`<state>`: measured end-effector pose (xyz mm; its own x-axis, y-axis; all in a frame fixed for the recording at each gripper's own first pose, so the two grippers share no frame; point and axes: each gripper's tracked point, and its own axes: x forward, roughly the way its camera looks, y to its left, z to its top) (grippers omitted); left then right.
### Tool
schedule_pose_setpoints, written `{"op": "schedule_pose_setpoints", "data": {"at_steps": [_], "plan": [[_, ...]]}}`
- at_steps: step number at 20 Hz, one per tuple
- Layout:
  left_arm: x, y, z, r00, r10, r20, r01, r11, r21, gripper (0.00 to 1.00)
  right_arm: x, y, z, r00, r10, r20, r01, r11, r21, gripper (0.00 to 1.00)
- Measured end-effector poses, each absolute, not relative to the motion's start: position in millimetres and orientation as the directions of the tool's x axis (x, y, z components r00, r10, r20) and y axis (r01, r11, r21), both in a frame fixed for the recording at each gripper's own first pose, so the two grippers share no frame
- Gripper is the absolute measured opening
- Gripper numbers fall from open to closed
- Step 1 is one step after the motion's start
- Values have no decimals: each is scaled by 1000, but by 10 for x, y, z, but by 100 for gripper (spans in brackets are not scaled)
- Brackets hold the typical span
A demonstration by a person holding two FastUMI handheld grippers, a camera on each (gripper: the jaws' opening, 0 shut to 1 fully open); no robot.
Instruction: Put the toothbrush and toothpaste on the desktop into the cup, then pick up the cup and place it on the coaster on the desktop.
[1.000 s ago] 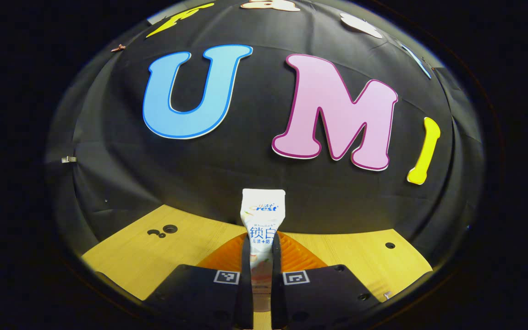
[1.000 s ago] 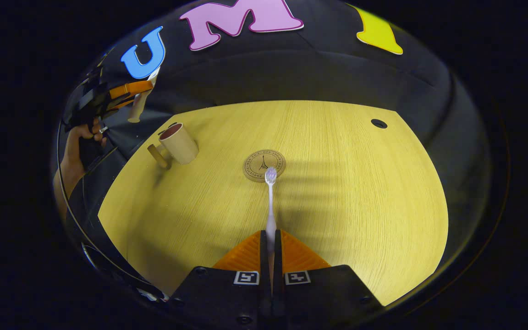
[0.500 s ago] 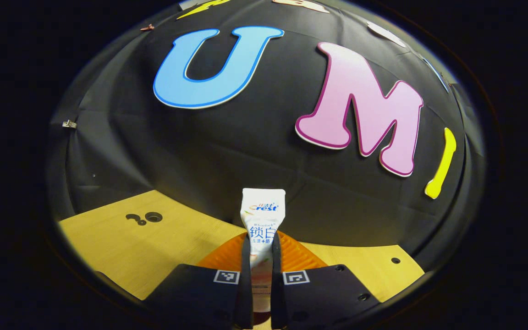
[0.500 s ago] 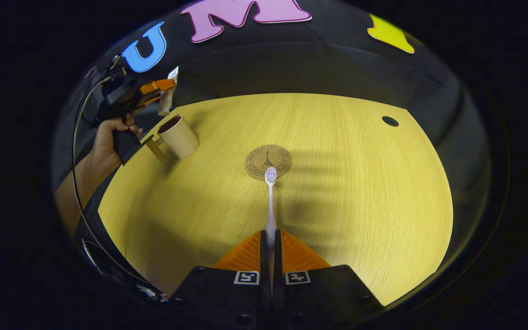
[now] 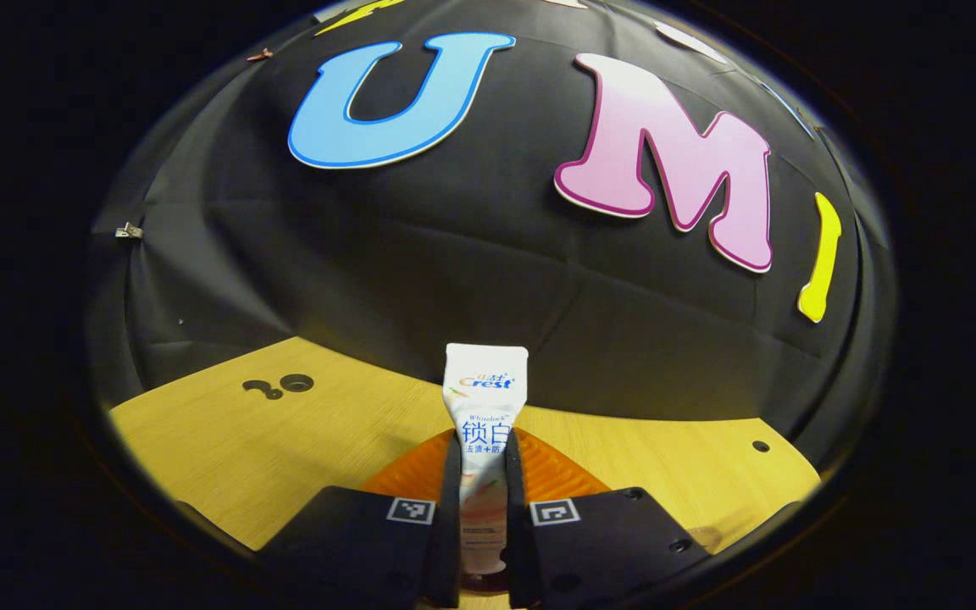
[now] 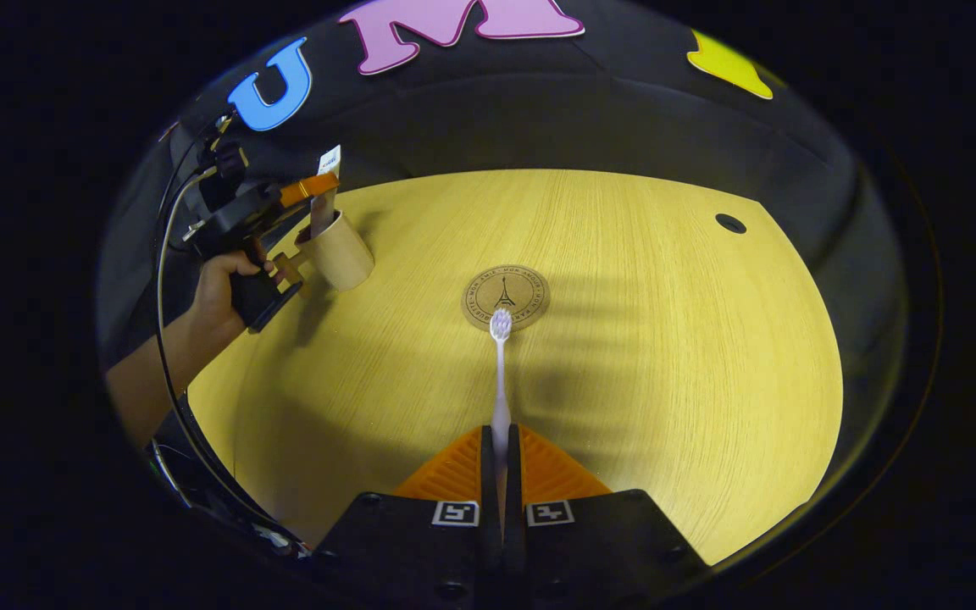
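My left gripper (image 5: 483, 462) is shut on a white toothpaste tube (image 5: 485, 398) that stands upright between its fingers. In the right gripper view that same gripper (image 6: 310, 188) holds the tube (image 6: 324, 191) with its lower end dipping into the tan cup (image 6: 342, 251) at the table's far left. My right gripper (image 6: 501, 449) is shut on a white toothbrush (image 6: 500, 373), bristle head pointing forward above the table. The head hangs just in front of the round cork coaster (image 6: 506, 296) at the table's middle.
The wooden desktop (image 6: 666, 339) has a small dark hole (image 6: 730, 224) at its far right and more holes (image 5: 280, 385) at the far left. A person's hand (image 6: 221, 284) and a trailing cable (image 6: 168, 339) sit at the left edge. Black cloth walls the back.
The left gripper has moved down and towards the cup, bringing the toothpaste from above the rim into the cup's mouth. The right gripper and toothbrush have barely shifted.
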<state>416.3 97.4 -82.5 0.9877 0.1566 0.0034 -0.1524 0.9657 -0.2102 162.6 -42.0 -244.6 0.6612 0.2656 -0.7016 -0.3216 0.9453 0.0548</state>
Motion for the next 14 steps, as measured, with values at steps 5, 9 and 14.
{"op": "schedule_pose_setpoints", "data": {"at_steps": [5,9,14], "plan": [[3822,1018,-836,986,169,-18,-169,972,-164,52,1729,-177,-2211,692,320,-647,-376,925,54,6],[3302,1076,-982,970,230,-80,-240,961,-135,100,1993,169,-1820,739,396,-546,-410,906,103,5],[2531,887,-1229,963,225,-149,-240,966,-98,98,2350,712,-1288,770,495,-403,-483,865,140,5]]}}
